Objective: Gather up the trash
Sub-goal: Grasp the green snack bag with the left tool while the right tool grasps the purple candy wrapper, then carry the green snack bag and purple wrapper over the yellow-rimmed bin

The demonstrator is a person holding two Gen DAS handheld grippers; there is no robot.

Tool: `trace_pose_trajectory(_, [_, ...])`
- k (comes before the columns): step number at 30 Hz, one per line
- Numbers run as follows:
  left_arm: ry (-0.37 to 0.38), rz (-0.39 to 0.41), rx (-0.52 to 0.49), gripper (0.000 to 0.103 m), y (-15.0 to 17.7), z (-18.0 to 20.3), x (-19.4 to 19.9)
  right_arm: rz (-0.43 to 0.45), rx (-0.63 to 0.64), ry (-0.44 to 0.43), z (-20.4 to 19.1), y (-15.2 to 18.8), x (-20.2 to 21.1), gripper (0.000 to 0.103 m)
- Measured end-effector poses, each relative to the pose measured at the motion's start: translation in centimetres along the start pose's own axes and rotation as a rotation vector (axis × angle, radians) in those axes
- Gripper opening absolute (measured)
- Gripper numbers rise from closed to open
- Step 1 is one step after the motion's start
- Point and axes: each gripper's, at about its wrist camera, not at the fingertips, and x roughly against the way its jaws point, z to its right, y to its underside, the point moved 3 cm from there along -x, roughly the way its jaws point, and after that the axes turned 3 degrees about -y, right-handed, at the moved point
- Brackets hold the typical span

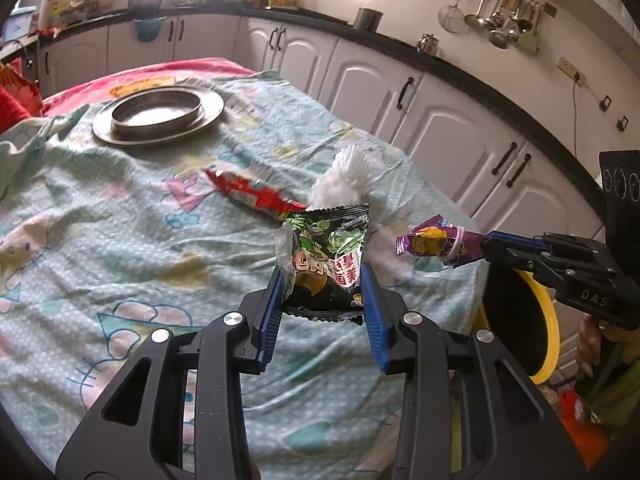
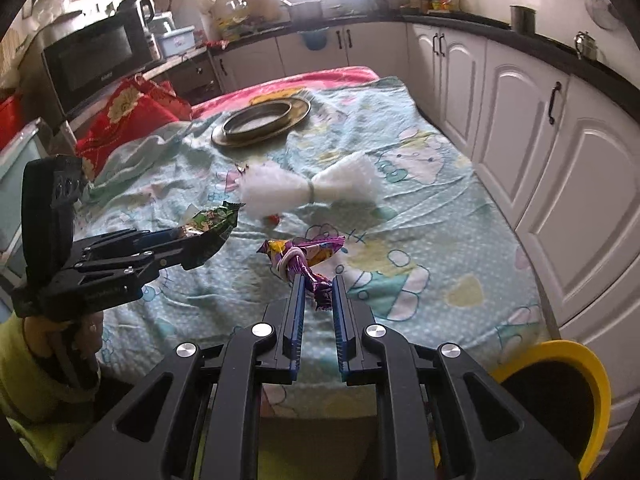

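Note:
My left gripper [image 1: 323,270] is shut on a green and black snack wrapper [image 1: 326,252], held up above the patterned cloth; from the right wrist view the same left gripper [image 2: 192,242] grips the wrapper [image 2: 212,220]. My right gripper [image 2: 317,280] is shut on a twisted purple and yellow wrapper [image 2: 300,256] tied with a band; in the left wrist view this right gripper [image 1: 486,246] carries the purple wrapper [image 1: 432,242]. A red wrapper [image 1: 250,196] lies on the cloth, mostly hidden in the right wrist view. A white tissue bundle [image 2: 308,190] lies beyond.
A metal plate with a ring bowl [image 1: 158,114] sits at the far end of the cloth-covered table [image 1: 100,208]. A yellow-rimmed bin with a black liner [image 2: 560,392] stands at the table's near right corner. White cabinets [image 2: 540,168] run along the right.

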Motion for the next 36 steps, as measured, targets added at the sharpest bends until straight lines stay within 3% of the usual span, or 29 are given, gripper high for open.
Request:
trace_pose_trajectory(21, [0.090,0.060,-0.116,0.030,-1.5,7.3,1.5,0.182,-0.104,0.080,3.7,1.5,8.8,0.013])
trace_pose_trajectory(36, [0.175,0.046,-0.253,0.030,-0.9,14.2,0.9,0.221,-0.198,0.169,7.3,5.5,13.2,0.013])
